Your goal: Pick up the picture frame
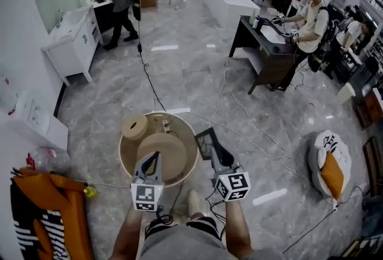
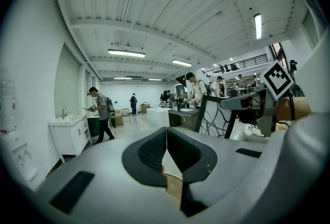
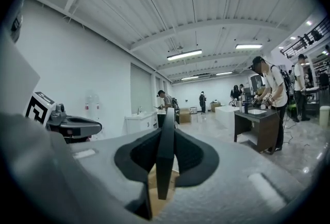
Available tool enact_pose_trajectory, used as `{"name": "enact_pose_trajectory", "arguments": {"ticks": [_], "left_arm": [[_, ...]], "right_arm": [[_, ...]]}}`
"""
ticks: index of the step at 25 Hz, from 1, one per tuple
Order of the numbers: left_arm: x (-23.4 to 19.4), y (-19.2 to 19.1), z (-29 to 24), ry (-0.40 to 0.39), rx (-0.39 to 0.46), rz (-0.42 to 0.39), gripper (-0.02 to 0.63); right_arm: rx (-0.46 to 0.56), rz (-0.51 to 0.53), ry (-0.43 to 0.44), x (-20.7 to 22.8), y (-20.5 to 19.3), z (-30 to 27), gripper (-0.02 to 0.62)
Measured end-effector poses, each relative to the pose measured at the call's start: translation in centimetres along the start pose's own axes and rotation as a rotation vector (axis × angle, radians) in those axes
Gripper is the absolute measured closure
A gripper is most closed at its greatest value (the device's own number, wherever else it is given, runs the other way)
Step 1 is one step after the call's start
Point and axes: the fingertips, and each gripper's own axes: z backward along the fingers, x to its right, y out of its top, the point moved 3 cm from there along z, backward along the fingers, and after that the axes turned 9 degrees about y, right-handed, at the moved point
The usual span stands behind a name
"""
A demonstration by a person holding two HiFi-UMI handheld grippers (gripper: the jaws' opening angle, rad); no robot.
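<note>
The picture frame [image 1: 205,140] is dark and thin, held up above the floor beside a round beige tub [image 1: 124,160]. My right gripper [image 1: 215,154] is shut on its lower edge. In the right gripper view the frame [image 3: 165,115] stands edge-on as a black strip pinched in my right gripper [image 3: 165,138]. My left gripper [image 1: 152,162] hangs over the tub with nothing in it. In the left gripper view my left gripper [image 2: 166,133] has its pads meeting at the tips.
The tub holds a tan disc [image 1: 160,154] and a tan roll [image 1: 134,127]. Cables [image 1: 149,82] run across the grey floor. An orange cloth [image 1: 48,196] lies at lower left, a cushion [image 1: 329,164] at right. A white cabinet [image 1: 69,43] and a dark desk [image 1: 263,52] stand farther off, with people nearby.
</note>
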Motion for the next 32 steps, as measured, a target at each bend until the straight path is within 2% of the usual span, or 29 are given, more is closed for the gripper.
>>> {"name": "enact_pose_trajectory", "arguments": {"ticks": [7,17,32], "left_arm": [[-0.6,0.1,6.4,0.004,0.013,-0.027,0.586],[-1.7,-2.5,14.5,0.021,-0.022,-0.008,0.586],[-2.1,-3.3,16.4,0.019,-0.028,-0.002,0.586]], "right_arm": [[0.025,0.043,-0.018,-4.4,0.3,5.1,0.529],[0.018,0.019,-0.033,-10.5,-2.0,11.1,0.529],[0.006,0.012,-0.046,-12.7,-3.3,12.3,0.529]]}}
